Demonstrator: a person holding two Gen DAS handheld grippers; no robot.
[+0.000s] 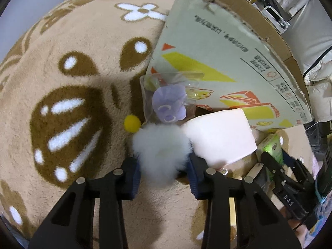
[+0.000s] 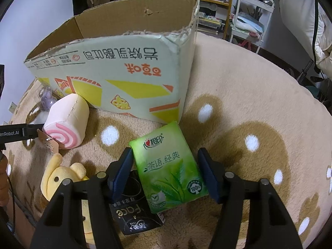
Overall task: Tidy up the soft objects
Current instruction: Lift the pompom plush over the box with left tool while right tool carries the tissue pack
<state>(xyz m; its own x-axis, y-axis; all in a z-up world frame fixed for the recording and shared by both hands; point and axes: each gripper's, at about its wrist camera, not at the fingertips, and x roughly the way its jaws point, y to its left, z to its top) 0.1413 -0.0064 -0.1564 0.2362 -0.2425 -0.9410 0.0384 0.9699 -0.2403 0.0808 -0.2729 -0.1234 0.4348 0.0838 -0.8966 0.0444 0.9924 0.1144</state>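
The left tongs [image 1: 164, 166] are clamped on a white fluffy pompom [image 1: 160, 148] on the beige rug [image 1: 72, 31], beside the pink swirl-roll plush [image 1: 220, 137] and cardboard box [image 1: 217, 51]. The right tongs [image 2: 166, 172] stand apart, straddling a green tissue pack [image 2: 168, 170] without pressing it.

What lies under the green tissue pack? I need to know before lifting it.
The green tissue pack overlaps a black packet with white lettering on the beige patterned plush rug. The packet's upper right part is covered.
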